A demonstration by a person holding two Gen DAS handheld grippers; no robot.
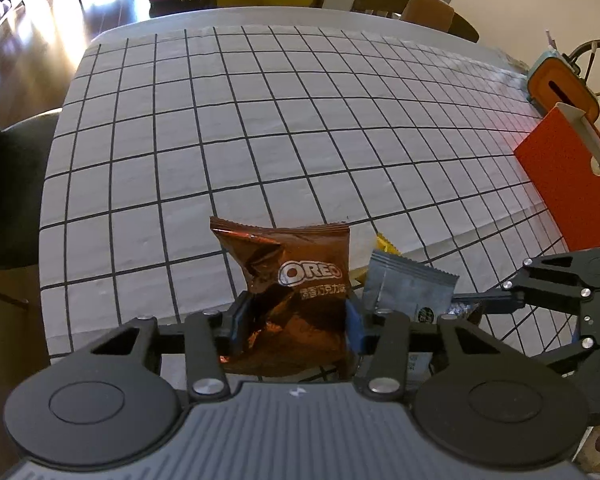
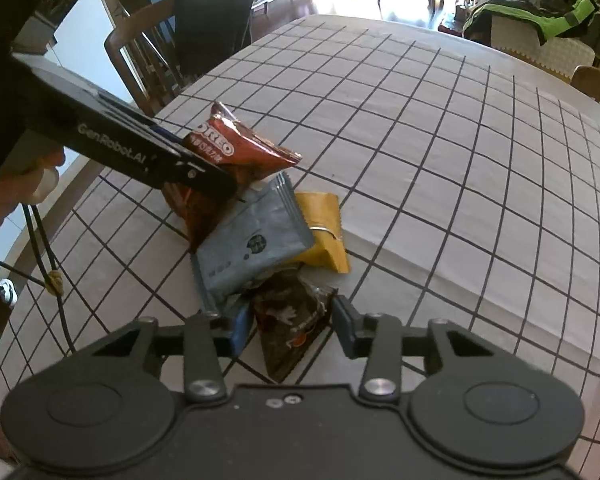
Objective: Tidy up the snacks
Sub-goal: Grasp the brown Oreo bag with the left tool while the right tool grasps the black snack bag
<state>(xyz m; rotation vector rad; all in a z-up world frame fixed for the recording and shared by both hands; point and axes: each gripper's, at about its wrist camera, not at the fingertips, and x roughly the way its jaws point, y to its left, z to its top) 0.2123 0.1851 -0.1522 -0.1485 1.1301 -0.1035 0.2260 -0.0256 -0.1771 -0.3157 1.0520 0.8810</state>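
**On the gridded tabletop: both grippers at the snack pile**

Left wrist view. The left gripper (image 1: 296,320) is closed on a brown Oreo packet (image 1: 296,280). Its blue pads (image 1: 354,328) press the crumpled lower half of the packet from both sides, and the packet stands upright between them. Just beside the packet on the right lies a grey packet (image 1: 408,284), with the corner of a yellow packet (image 1: 386,245) showing behind it. The right gripper (image 1: 470,304) enters from the right edge, its tip at the grey packet's lower end. The tabletop (image 1: 260,120) carries a white cloth with a black grid. An orange box (image 1: 568,184) stands at the right edge of the tabletop.

Right wrist view. The right gripper (image 2: 288,322) is narrowed around a dark packet (image 2: 290,320) lying on the tabletop (image 2: 460,140). The packet sits between the two fingers; the left finger touches its edge, while firm contact on the right side cannot be confirmed. The grey packet (image 2: 252,240) lies just beyond, overlapping the dark packet's far end and resting partly on the yellow packet (image 2: 324,224). The left gripper (image 2: 216,178) comes in from the upper left, held by a hand (image 2: 24,184), and clamps the Oreo packet (image 2: 236,148), whose top tilts toward the right.
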